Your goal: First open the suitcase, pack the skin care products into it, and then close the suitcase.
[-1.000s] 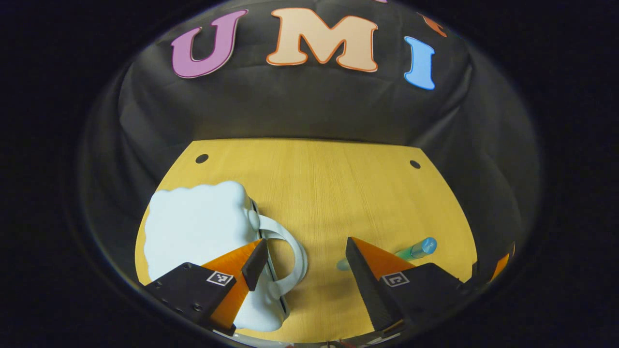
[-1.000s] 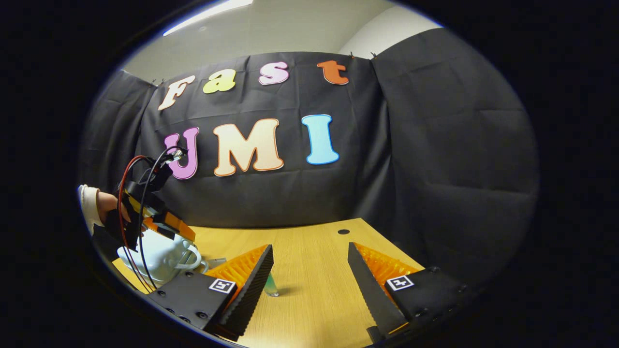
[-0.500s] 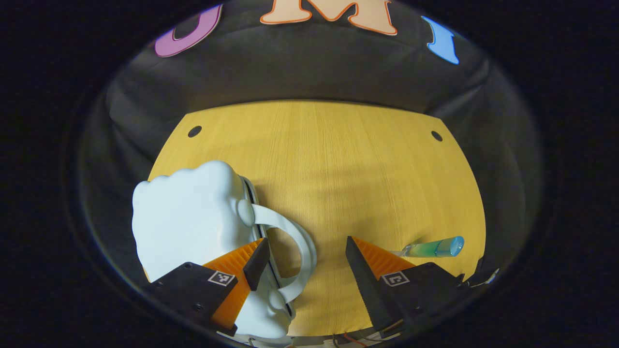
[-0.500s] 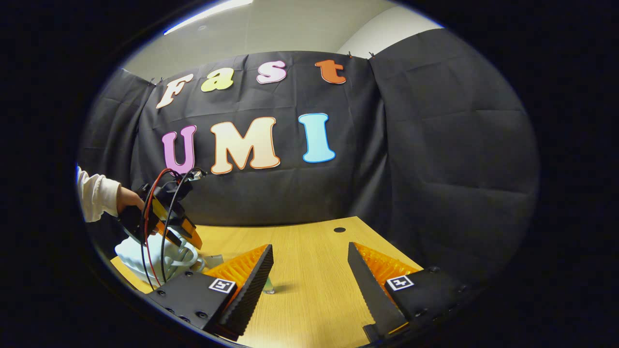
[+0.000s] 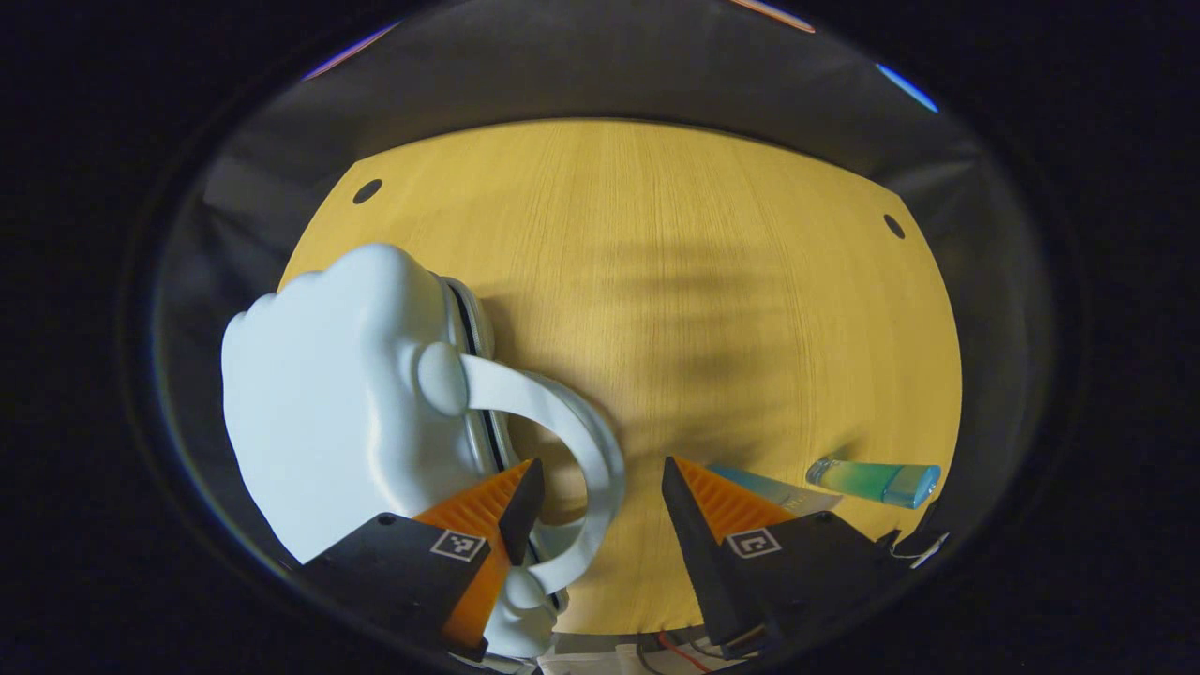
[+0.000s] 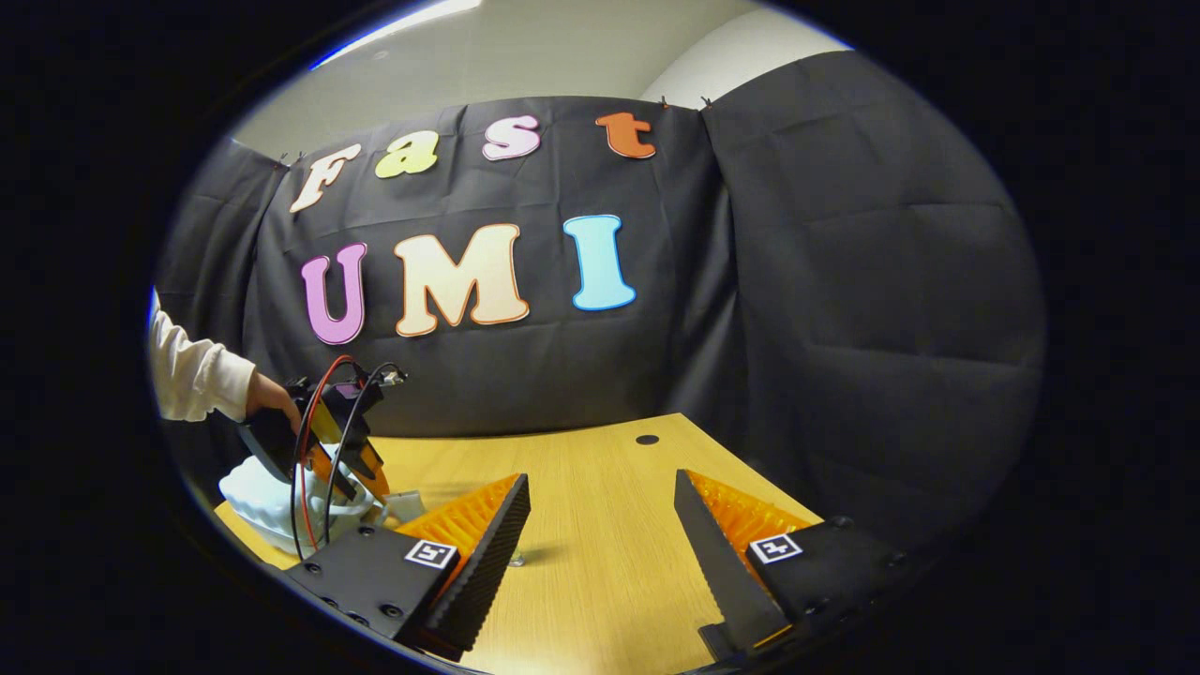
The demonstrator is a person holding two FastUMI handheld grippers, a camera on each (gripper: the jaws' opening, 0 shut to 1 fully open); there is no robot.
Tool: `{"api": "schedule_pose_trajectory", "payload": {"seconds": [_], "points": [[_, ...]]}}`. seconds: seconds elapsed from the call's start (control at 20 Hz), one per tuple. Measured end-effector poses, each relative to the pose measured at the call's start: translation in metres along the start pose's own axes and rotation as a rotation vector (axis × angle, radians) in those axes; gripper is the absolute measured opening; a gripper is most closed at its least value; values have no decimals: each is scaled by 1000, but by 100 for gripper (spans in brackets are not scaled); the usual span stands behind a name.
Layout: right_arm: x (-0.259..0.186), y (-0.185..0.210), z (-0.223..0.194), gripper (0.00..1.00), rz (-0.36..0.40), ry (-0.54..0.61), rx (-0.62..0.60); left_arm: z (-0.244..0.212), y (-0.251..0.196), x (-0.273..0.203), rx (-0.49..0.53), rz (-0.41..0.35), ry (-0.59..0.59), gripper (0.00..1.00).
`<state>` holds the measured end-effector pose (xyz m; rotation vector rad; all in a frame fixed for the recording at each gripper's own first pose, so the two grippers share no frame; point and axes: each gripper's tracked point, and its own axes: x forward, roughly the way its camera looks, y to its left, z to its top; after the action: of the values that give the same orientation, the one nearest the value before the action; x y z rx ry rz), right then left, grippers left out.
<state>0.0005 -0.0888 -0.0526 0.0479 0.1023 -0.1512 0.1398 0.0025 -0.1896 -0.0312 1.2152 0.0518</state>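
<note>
Since a second ago the left gripper (image 5: 592,473) has tipped further down over the yellow wood-grain table (image 5: 675,281), so the black cloth wall has slid almost out of the top of the left gripper view, and the pale blue cloud-shaped hard-shell suitcase (image 5: 328,412) now looms larger at the left of the frame. The table has small dark round holes near its far corners, and black cloth closes the booth behind it, with a pale ceiling above in the right gripper view. The suitcase lies shut on the table, its zip seam closed, and its curved handle (image 5: 572,441) arches between the left gripper's widely parted fingers, which grasp nothing. At the lower right of the left gripper view a clear tube of blue-green skin care product (image 5: 877,480) lies on its side on the table, well apart from the suitcase. The right gripper (image 6: 600,487) hangs wide open and empty over bare table. At the left of the right gripper view, a hand (image 6: 267,398) in a white sleeve holds the left gripper over the suitcase.
</note>
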Motion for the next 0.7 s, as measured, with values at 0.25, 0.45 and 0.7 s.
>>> {"api": "schedule_pose_trajectory", "payload": {"seconds": [0.25,0.45,0.7], "points": [[0,-9,3,97,-16,-4,4,-6,8,10,23,37,61,61],[2,-15,0,97,-26,7,5,-7,13,17,19,41,77,37],[5,-18,-3,97,-28,15,-2,-14,8,26,15,16,110,32]]}}
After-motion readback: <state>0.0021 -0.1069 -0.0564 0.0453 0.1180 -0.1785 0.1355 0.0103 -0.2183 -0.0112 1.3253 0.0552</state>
